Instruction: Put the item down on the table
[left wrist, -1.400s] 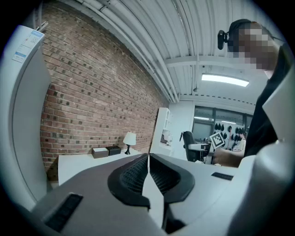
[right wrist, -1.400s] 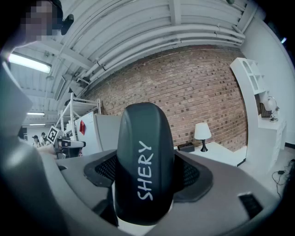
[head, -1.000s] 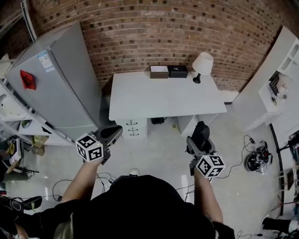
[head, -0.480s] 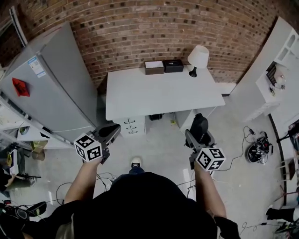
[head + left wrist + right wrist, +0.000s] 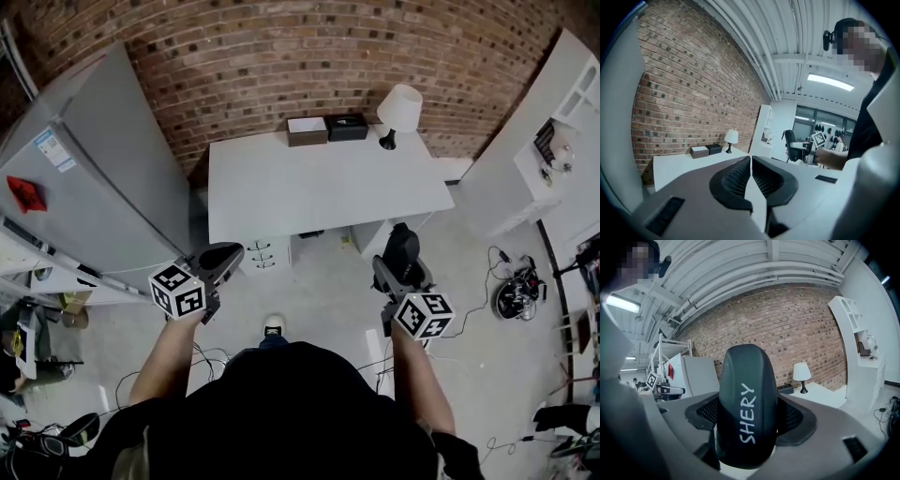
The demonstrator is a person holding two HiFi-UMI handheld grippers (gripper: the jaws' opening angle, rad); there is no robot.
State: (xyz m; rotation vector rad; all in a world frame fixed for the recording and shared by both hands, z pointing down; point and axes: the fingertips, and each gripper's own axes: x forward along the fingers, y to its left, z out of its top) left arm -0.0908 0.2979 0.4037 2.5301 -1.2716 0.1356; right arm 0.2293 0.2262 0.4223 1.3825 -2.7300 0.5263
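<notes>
Right gripper view: black rounded hard case [image 5: 746, 408] clamped, short of the white rectangular table [image 5: 319, 187]

Lettered "SHERY" in white, the case fills the centre of the frame, pinched upright between the right gripper's [image 5: 401, 270] jaws. In the head view it sits right of centre, below the table's front edge and apart from it. The left gripper [image 5: 750, 174] has its jaws pressed together on nothing.

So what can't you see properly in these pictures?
Black item: right gripper view, lower end hidden behind the right hand-held gripper.
Two boxes on the table: head view, too small to tell what they are.
White shelf: head view, cut off by the right edge.
</notes>
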